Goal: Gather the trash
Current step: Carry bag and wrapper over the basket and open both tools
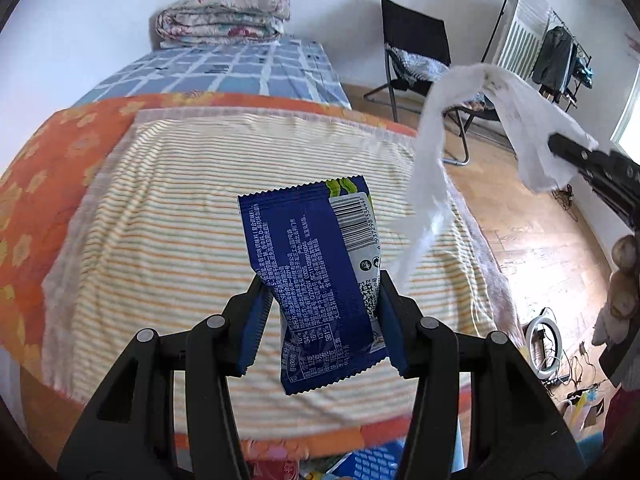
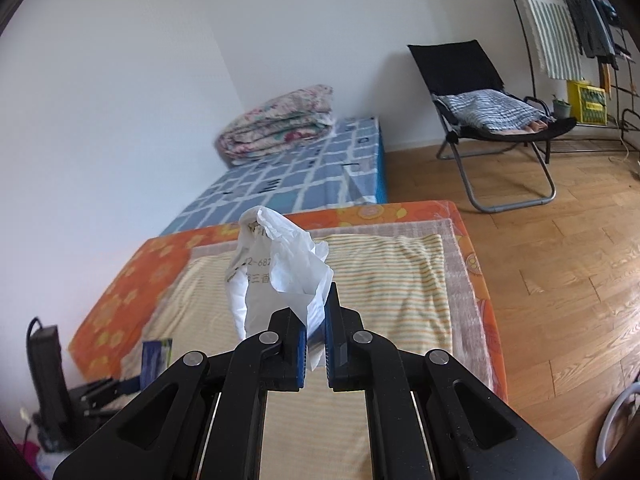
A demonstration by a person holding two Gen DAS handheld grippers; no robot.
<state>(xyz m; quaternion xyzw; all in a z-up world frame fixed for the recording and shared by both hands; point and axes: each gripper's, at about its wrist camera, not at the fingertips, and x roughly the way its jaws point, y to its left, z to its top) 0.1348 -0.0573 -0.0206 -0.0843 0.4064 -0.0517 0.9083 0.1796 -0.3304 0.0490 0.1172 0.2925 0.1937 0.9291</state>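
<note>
A blue snack wrapper (image 1: 316,276) with a barcode hangs upright in the air above the striped towel (image 1: 180,208), and my left gripper (image 1: 322,296) is shut on its two side edges. At the right of the left wrist view, my right gripper (image 1: 568,146) is shut on a crumpled white tissue (image 1: 444,120) that trails down in a long strip. In the right wrist view that tissue (image 2: 276,276) bunches up above the right gripper (image 2: 316,320). The wrapper (image 2: 156,360) and left gripper show small at the lower left of that view.
A low mattress with an orange cover (image 2: 132,276) lies under both grippers, and a blue checked mattress (image 2: 296,176) with a folded quilt (image 2: 280,124) lies behind it. A black folding chair (image 2: 492,116) and a clothes rack (image 2: 580,20) stand on the wood floor (image 2: 560,260). Cables and a ring light (image 1: 544,344) lie at the right.
</note>
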